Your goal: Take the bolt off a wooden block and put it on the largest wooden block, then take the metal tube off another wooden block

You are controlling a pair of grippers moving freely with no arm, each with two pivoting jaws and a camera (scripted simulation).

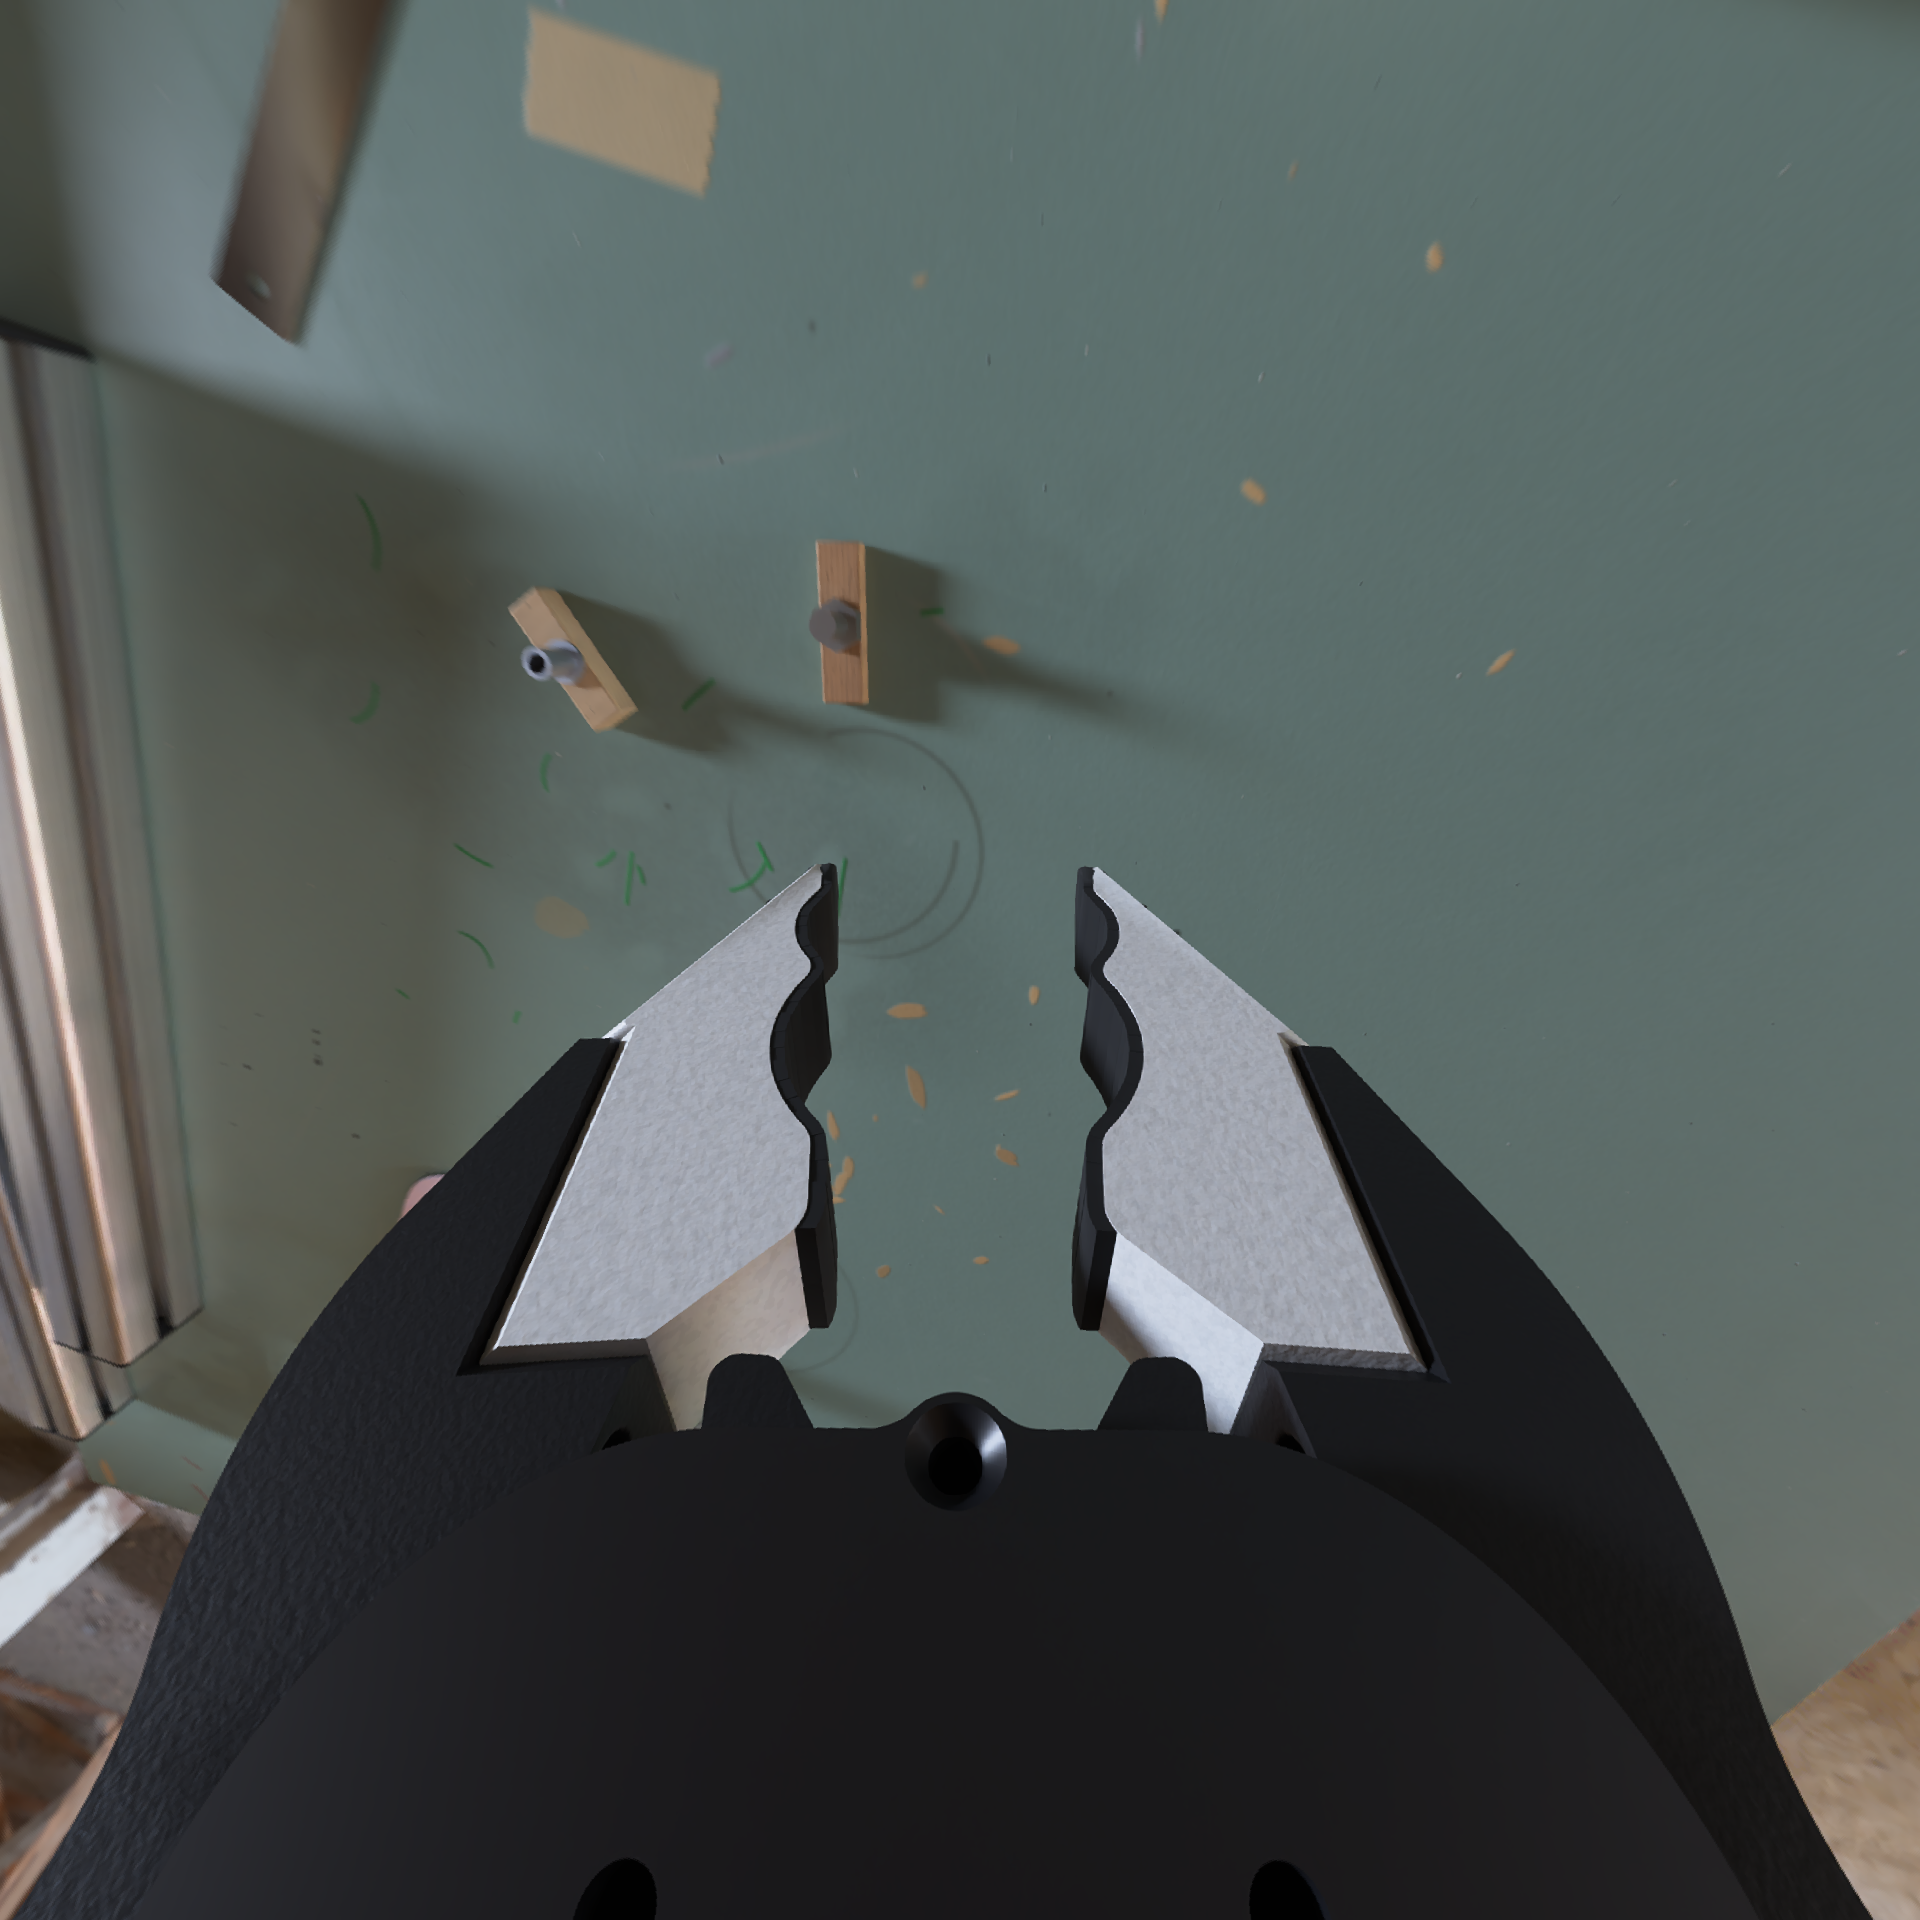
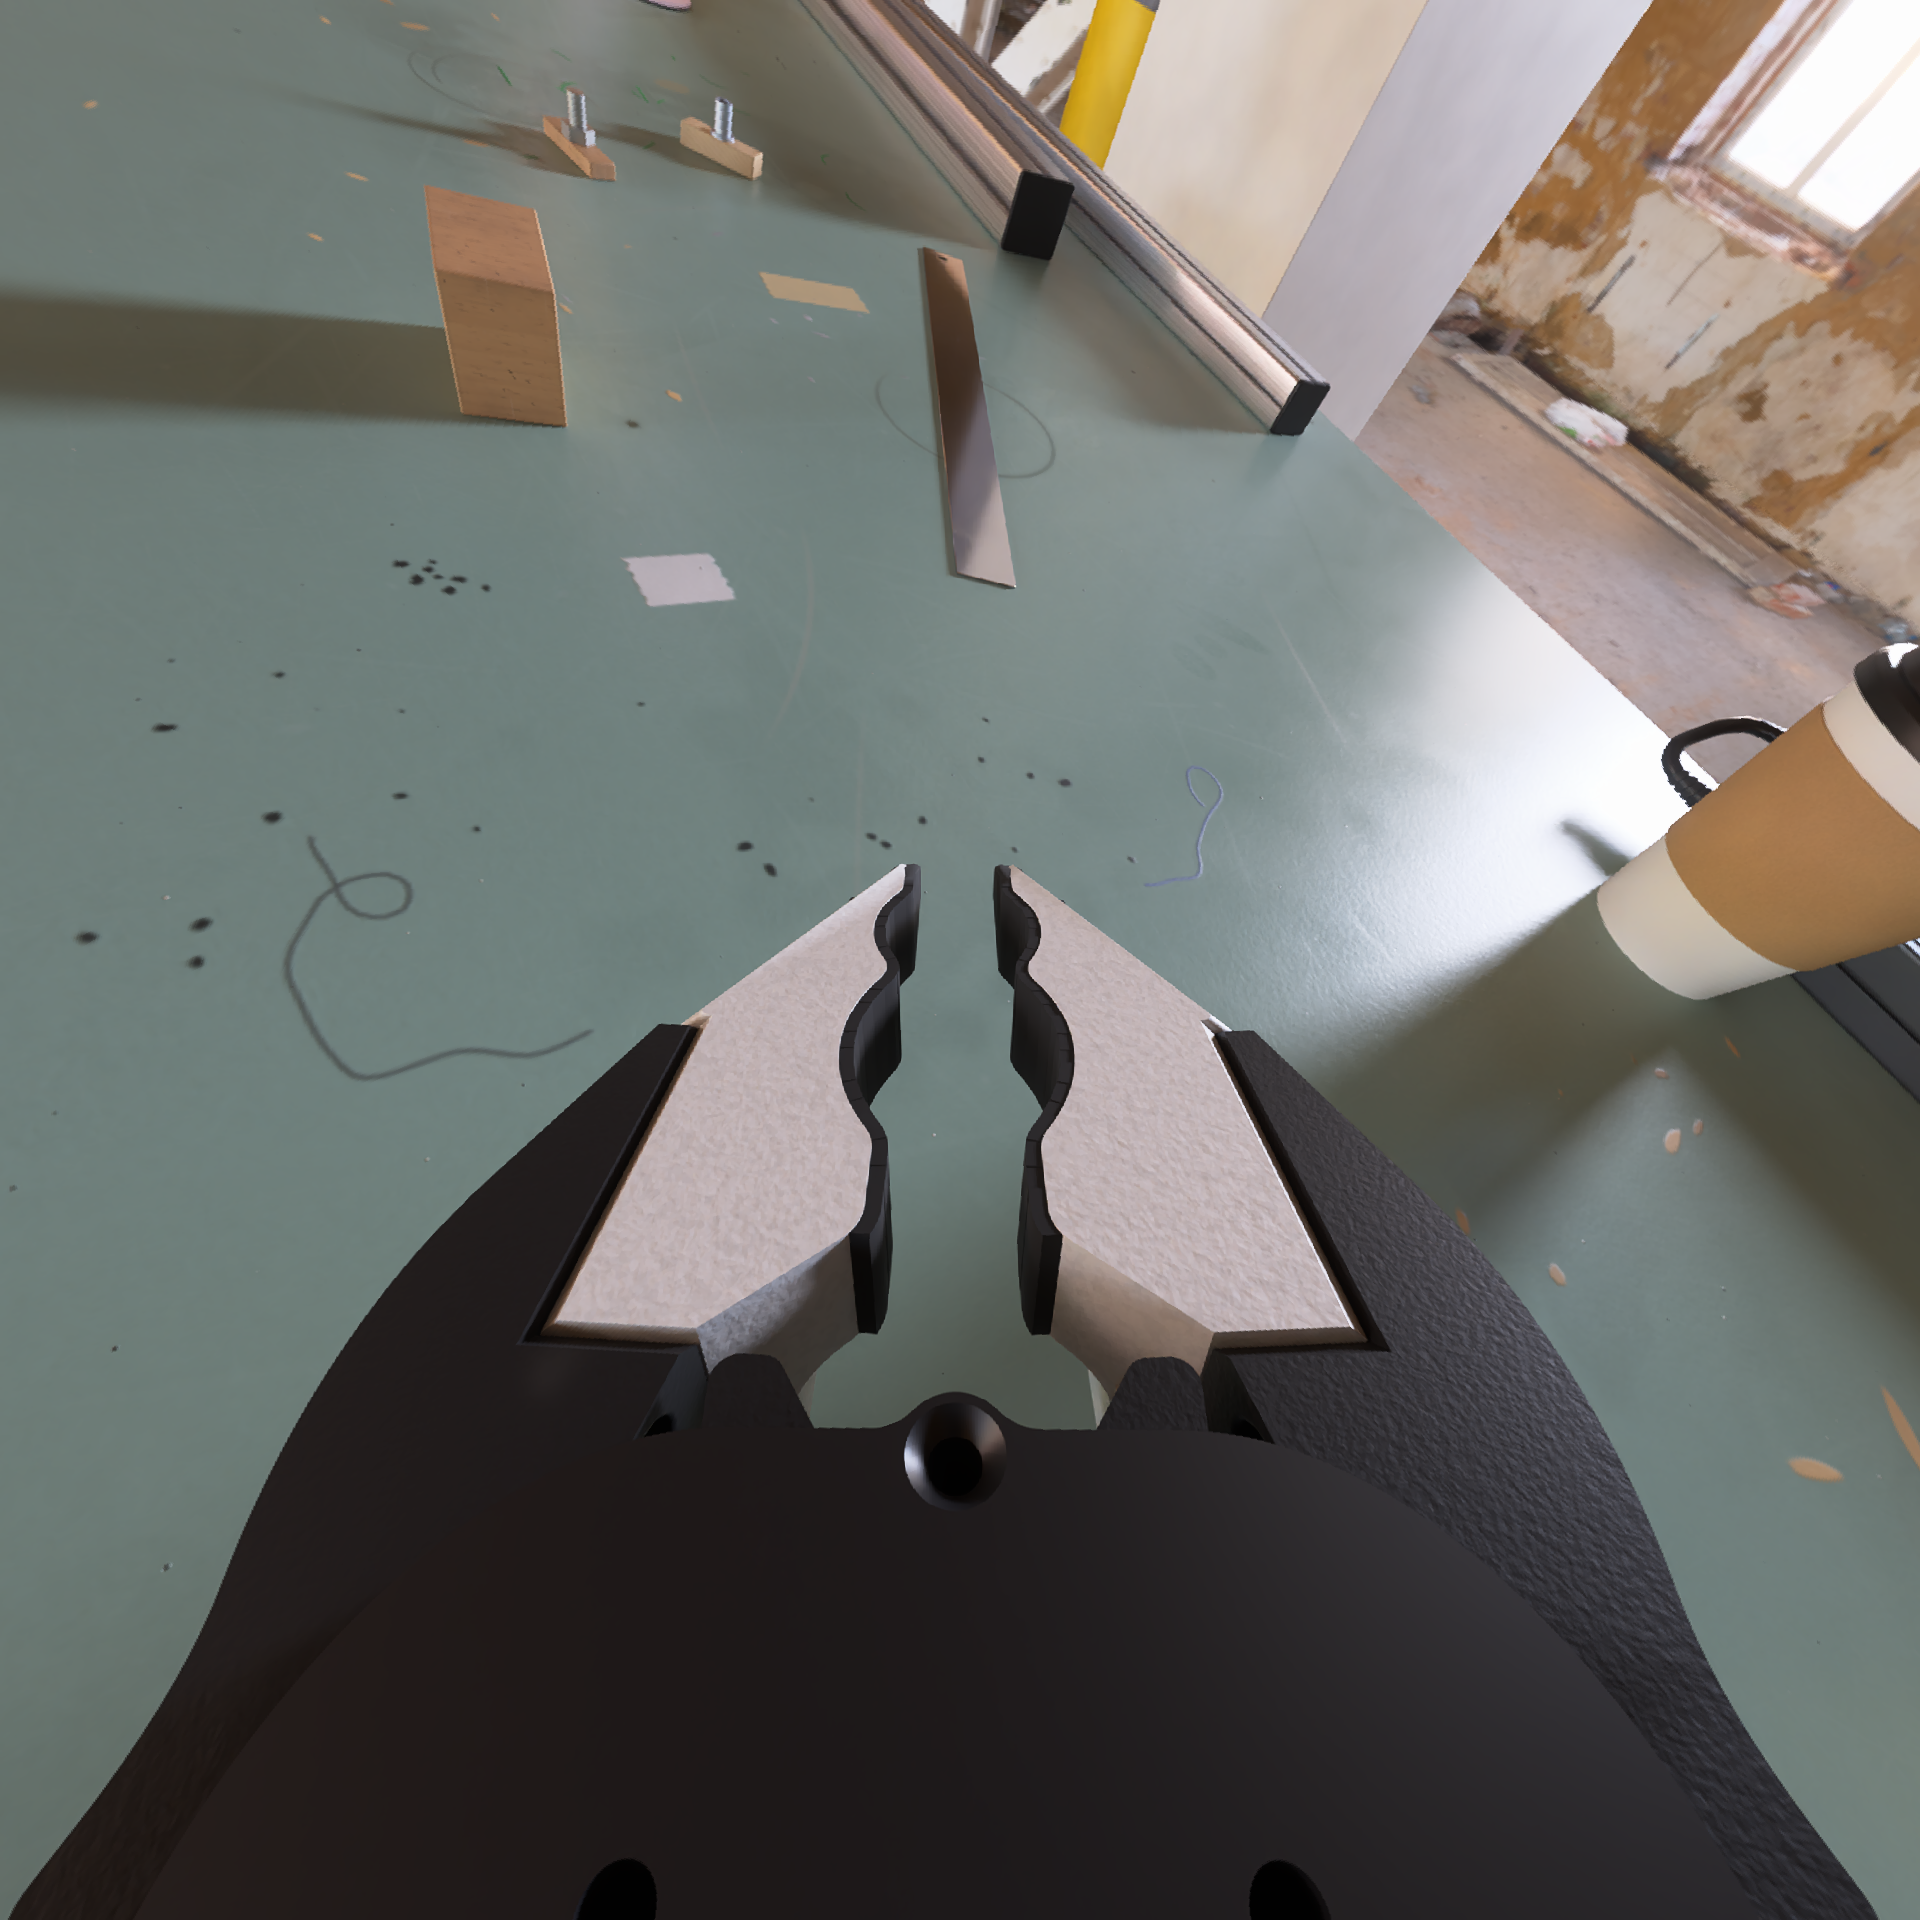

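Hovering above the green table [image 1: 1455, 520], the left gripper [image 1: 954, 883] is looking down with its jaws standing well apart and nothing between them. Ahead of its fingertips, two small wooden blocks are lying near each other: the bolt [image 1: 831, 621] is standing on the right-hand small block [image 1: 842, 665], almost straight ahead of the left finger's tip, while the metal tube [image 1: 551, 662] is sitting on the left-hand small block [image 1: 574, 657], farther off to the left. Both are well apart from the gripper.

The right gripper [image 2: 956, 883] is sitting low over the table with its jaws parted by a narrow gap, gripping nothing. The largest wooden block [image 2: 499, 312] is standing upright far ahead and to the left of its fingers. Beyond it, both small blocks with the bolt [image 2: 579, 114] and tube [image 2: 723, 116] are showing at the table's far end. A metal strip [image 2: 971, 436] is lying ahead, slightly right, and a paper cup [image 2: 1766, 852] is standing at the right edge.
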